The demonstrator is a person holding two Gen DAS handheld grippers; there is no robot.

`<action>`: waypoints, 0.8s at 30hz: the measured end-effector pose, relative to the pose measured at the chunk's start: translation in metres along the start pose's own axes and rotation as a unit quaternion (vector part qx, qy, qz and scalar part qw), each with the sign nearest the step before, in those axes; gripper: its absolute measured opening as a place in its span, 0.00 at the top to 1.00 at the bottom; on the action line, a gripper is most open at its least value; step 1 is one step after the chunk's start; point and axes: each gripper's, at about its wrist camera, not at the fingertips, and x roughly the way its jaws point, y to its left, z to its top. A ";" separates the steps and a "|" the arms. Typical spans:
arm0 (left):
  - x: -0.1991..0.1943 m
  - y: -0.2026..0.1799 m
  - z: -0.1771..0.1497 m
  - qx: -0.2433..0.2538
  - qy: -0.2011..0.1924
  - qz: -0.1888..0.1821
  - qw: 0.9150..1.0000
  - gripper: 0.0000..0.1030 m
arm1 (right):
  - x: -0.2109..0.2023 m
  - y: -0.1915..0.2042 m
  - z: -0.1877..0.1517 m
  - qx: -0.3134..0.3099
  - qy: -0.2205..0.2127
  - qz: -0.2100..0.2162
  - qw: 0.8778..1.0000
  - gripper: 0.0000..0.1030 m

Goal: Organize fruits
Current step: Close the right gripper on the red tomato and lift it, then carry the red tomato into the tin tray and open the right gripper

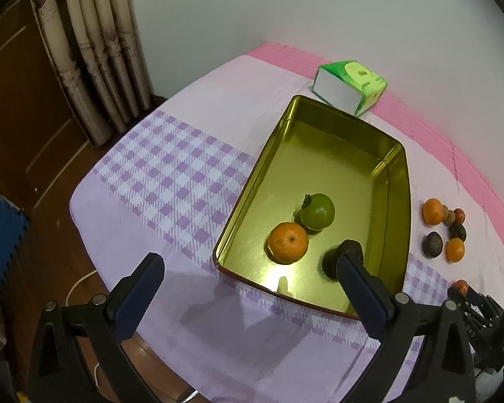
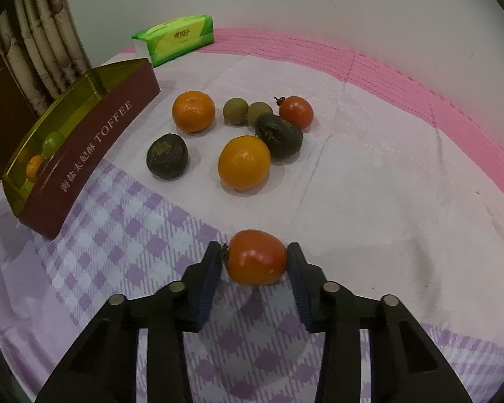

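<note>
A gold toffee tin (image 1: 252,181) lies open on the cloth and holds an orange (image 1: 287,242), a green tomato (image 1: 317,212) and a dark fruit (image 1: 334,262). My left gripper (image 1: 250,268) is open and empty above the tin's near edge. My right gripper (image 2: 256,262) is shut on a red tomato (image 2: 256,257) just above the cloth. Beyond it lie loose fruits: two oranges (image 2: 193,111) (image 2: 244,162), two dark fruits (image 2: 167,156) (image 2: 279,136), two small brown fruits (image 2: 235,110) and a red tomato (image 2: 296,112). The tin (image 2: 90,141) stands to their left.
A green tissue pack (image 1: 349,85) (image 2: 174,38) lies behind the tin. A pink mat (image 2: 420,77) borders the cloth along the wall. Curtains (image 1: 90,50) and a wooden door stand at the left. The table's edge drops to the floor at the left and front.
</note>
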 end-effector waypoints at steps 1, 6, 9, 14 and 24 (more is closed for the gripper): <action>0.002 0.002 0.000 -0.006 0.003 0.000 1.000 0.01 | 0.000 0.000 0.001 0.001 0.002 -0.001 1.000 0.63; 0.004 0.015 0.001 -0.041 0.008 -0.001 0.999 0.01 | -0.002 0.004 0.004 -0.003 -0.002 0.003 1.000 0.64; 0.003 0.022 0.003 -0.059 0.006 0.001 0.998 0.01 | -0.008 0.014 0.013 -0.008 -0.011 0.015 1.000 0.64; 0.003 0.034 0.005 -0.089 0.002 0.008 0.996 0.01 | -0.024 0.052 0.037 -0.039 -0.040 0.057 0.997 0.64; -0.005 0.056 0.007 -0.135 -0.020 0.034 0.990 0.01 | -0.032 0.155 0.069 -0.136 -0.054 0.125 0.981 0.64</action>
